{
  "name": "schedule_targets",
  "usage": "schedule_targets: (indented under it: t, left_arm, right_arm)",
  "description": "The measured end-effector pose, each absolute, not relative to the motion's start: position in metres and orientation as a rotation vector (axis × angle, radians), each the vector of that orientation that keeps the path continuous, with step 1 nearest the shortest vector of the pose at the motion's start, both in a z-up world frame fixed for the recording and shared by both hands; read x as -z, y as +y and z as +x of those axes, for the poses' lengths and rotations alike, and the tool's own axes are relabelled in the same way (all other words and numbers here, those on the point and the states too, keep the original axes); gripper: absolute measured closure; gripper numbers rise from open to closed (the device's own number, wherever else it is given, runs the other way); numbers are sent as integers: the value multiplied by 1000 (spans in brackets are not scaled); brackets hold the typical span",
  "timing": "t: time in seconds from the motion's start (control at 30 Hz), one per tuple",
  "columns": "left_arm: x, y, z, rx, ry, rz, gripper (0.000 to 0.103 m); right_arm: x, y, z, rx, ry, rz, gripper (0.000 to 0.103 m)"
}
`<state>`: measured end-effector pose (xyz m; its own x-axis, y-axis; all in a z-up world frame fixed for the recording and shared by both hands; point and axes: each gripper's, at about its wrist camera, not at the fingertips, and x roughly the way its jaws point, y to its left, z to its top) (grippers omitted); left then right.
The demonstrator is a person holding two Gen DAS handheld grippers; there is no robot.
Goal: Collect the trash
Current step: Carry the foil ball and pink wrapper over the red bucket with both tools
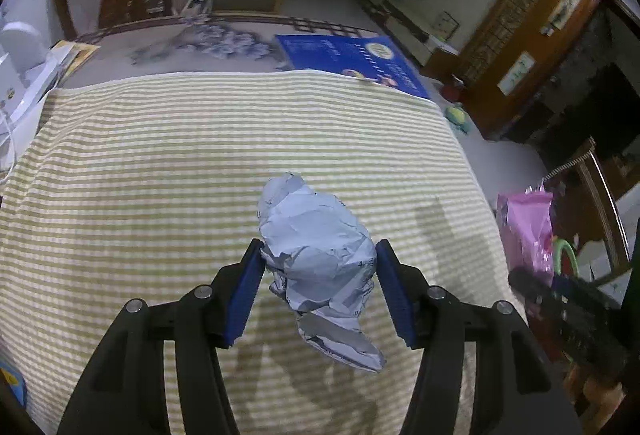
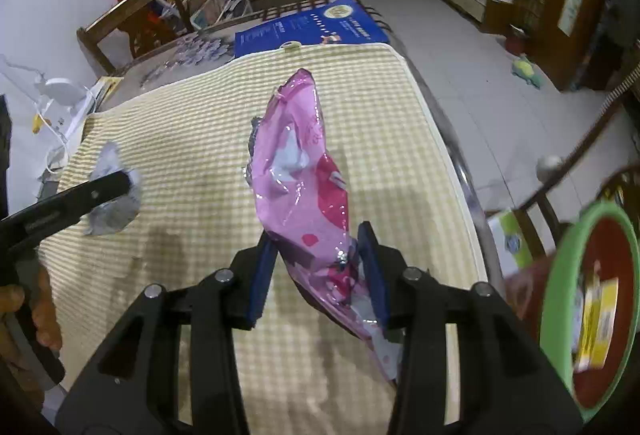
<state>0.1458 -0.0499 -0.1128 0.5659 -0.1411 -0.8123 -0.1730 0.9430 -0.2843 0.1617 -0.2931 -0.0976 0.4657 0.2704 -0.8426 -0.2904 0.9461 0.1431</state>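
Right wrist view: right gripper (image 2: 318, 267) clamped on a crinkled pink glossy plastic wrapper (image 2: 300, 179), blue pads pinching its lower third, long axis running up and away from the jaws, tail drooping below them. Off to the right of the yellow-and-white checked cloth (image 2: 400, 139), past the table edge and lower, a round green-rimmed bin with a dark red inside (image 2: 560, 295), some yellow and white packaging already in it. Clearly the nearer hand to that bin; wrapper a short swing right and down from the cloth, no obstacle visible between. Over the left part of the cloth, the other claw seen side-on with a grey wad in it. Left wrist view: left gripper (image 1: 320, 275) closed at medium width on a crumpled ball of pale grey printed paper (image 1: 316, 243), pads pressing its flanks, a loose torn flap hanging beneath, ball lifted clear of the cloth with a shadow under it. Farther from the bin, so probably second to drop. Wrapper thin, slick and springy, likely to slip if the pinch loosens; paper stiff, creased, light, holding its shape. Cloth soft and flat, woven in fine stripes.
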Motion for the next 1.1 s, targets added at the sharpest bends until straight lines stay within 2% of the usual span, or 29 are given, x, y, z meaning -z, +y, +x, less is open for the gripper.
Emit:
schedule_targets:
  t: [0.63, 1.1]
  left_arm:
    - [61, -143, 121, 183, 889, -185, 48]
    - [53, -203, 121, 253, 885, -123, 48]
  right_arm:
    - [65, -358, 92, -192, 917, 156, 63]
    - [61, -428, 75, -85, 888, 223, 63]
